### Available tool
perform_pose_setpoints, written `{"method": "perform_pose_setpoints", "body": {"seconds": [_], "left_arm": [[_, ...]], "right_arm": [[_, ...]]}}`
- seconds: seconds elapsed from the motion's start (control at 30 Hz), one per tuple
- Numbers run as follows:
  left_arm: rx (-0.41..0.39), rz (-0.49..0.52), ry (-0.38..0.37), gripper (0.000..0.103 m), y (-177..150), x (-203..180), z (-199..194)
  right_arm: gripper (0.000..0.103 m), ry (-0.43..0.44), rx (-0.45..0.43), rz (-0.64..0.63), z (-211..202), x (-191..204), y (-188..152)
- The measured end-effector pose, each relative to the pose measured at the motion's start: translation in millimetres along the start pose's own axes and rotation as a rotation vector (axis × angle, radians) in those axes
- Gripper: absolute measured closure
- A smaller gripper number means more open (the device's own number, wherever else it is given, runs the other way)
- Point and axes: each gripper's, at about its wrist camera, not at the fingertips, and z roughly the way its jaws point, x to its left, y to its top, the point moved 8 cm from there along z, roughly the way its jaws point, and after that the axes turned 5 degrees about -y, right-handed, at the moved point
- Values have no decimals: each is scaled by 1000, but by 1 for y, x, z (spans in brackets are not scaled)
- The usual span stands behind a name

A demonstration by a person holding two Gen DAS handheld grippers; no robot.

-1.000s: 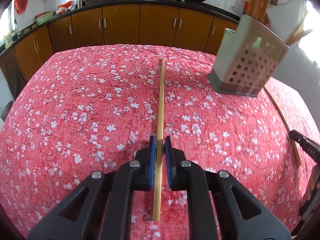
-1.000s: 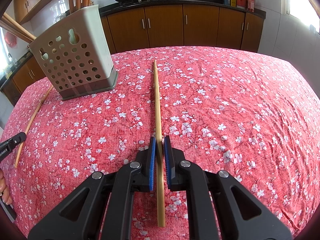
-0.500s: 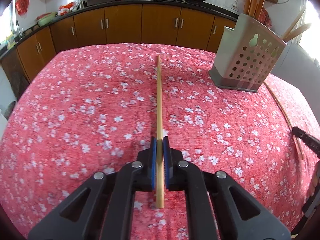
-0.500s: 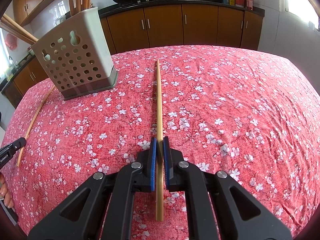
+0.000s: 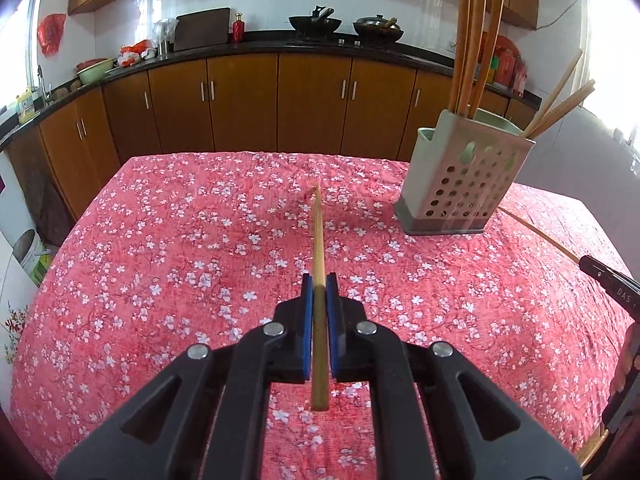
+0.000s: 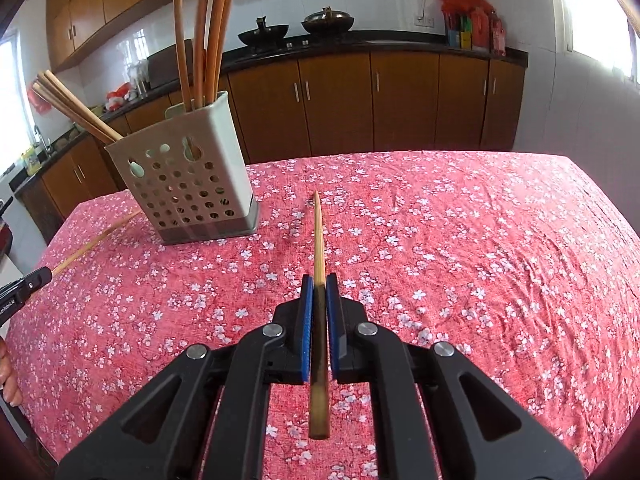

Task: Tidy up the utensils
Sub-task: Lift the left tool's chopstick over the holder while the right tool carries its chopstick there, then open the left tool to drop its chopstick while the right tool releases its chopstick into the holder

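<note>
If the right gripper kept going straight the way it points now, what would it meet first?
Probably the flowered tablecloth: the right gripper, shut on a chopstick, aims down at bare cloth just right of the utensil holder. Depth is uncertain.

Two grippers [image 5: 319,292], two held chopsticks [image 5: 318,236], one holder [image 5: 460,184], six chopsticks inside [image 5: 474,48].
</note>
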Motion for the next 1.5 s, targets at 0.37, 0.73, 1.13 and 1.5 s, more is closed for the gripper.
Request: {"method": "perform_pose_setpoints", "body": {"seconds": [0.37, 0.73, 1.13, 1.5], "left_arm": [[-81, 10, -20, 95, 23, -6, -26], [-212, 45, -63, 96, 73, -29, -71], [-283, 85, -154, 96, 100, -65, -102], [-465, 59, -215, 96, 173, -107, -140]], "right_arm": [[96, 21, -97, 32, -25, -4, 31], [96, 75, -211, 49, -67, 4, 71], [96, 155, -321, 9, -108, 40, 107], [96, 228, -487, -2, -148, 68, 162]]}}
